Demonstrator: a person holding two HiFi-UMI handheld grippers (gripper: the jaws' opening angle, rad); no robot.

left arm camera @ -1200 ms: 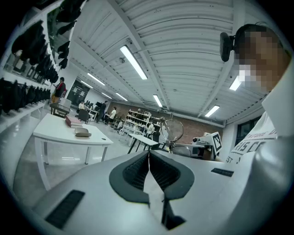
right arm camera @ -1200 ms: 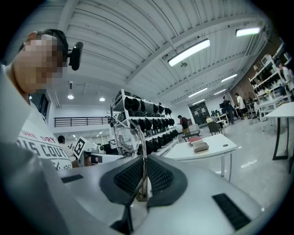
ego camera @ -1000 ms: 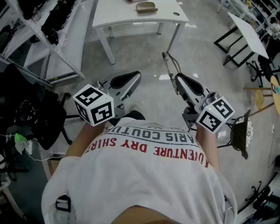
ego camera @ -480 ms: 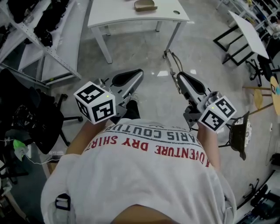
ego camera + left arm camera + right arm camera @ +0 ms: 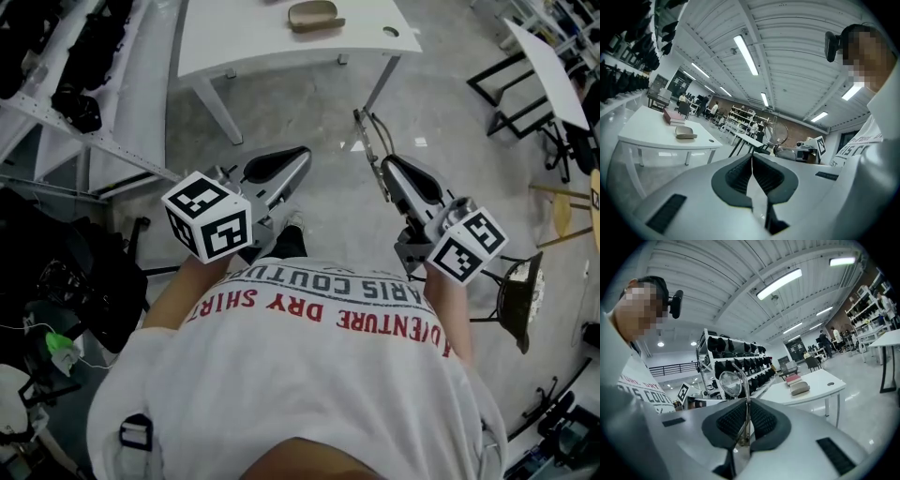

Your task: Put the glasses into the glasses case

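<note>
The tan glasses case (image 5: 313, 14) lies shut on a white table (image 5: 272, 49) ahead of me, beside a red book (image 5: 672, 116). The case (image 5: 800, 388) and table also show in both gripper views, still some way off. My right gripper (image 5: 386, 171) is shut on thin wire-rimmed glasses (image 5: 367, 141); a round lens (image 5: 730, 383) sticks up past its pads. My left gripper (image 5: 298, 156) is held level beside it, its jaws shut with nothing between them. Both point toward the table over bare floor.
A metal shelving rack (image 5: 84, 112) with dark items runs along the left. A black chair (image 5: 80, 272) stands at my left and a black stool (image 5: 520, 291) at my right. Another white table (image 5: 548, 75) is far right.
Both grippers have travelled forward together toward the white table, which now sits nearer and more to the left in the head view. The glasses stay in the right gripper.
</note>
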